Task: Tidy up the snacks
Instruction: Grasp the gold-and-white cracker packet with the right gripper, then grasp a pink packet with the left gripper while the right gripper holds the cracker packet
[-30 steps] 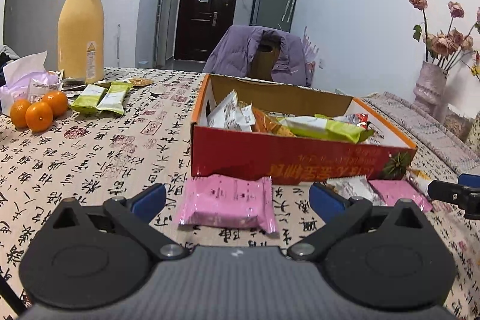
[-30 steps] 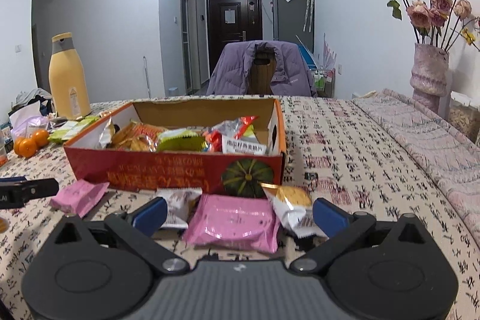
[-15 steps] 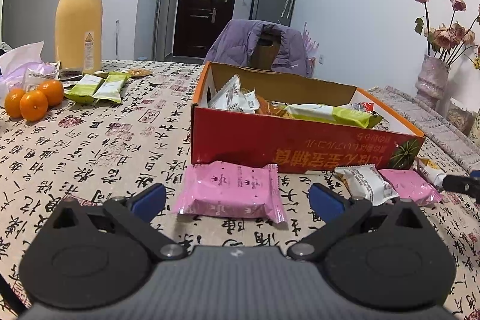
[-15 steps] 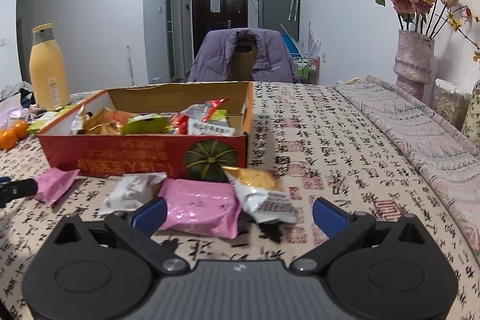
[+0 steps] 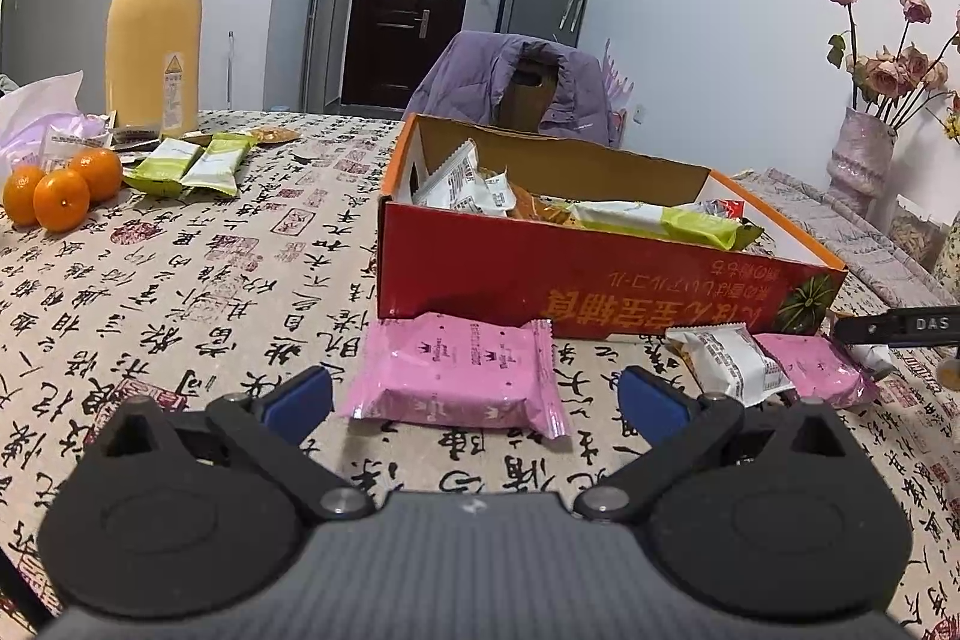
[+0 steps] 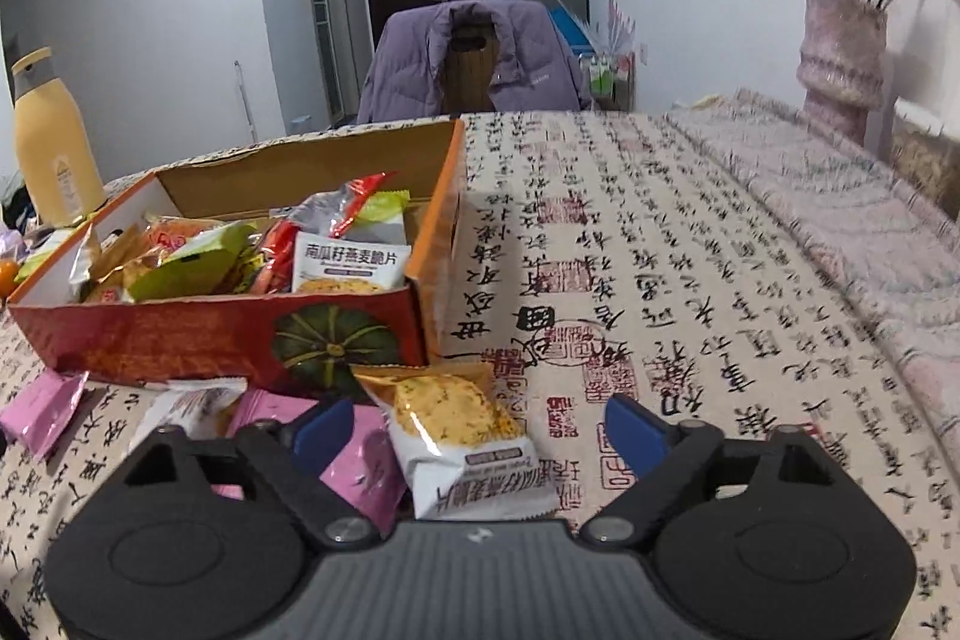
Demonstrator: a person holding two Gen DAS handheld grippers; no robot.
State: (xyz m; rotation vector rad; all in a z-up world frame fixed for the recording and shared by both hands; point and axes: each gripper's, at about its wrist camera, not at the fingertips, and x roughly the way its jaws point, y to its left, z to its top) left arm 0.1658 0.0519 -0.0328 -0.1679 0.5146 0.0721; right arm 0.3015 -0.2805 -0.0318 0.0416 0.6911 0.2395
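Note:
A red and orange cardboard box [image 5: 576,280] holding several snack packets stands on the table; it also shows in the right wrist view [image 6: 198,334]. A pink snack packet [image 5: 456,376] lies before the box, between the open fingers of my left gripper [image 5: 474,400]. A white packet [image 5: 732,367] and another pink packet [image 5: 810,370] lie to its right. My right gripper [image 6: 474,430] is open around a yellow and white cracker packet [image 6: 462,442], with a pink packet [image 6: 360,454] under its left finger. The right gripper's finger [image 5: 900,325] shows in the left wrist view.
A yellow bottle [image 5: 155,28], three oranges [image 5: 60,190], a tissue bag [image 5: 42,124] and green packets [image 5: 192,163] sit at the far left. A vase of dried flowers [image 6: 840,64] stands far right. A chair with a purple jacket [image 6: 474,64] is behind the table.
The left gripper has drawn closer to the pink packet. The right gripper has moved right and forward, from the pink packet to straddle the cracker packet.

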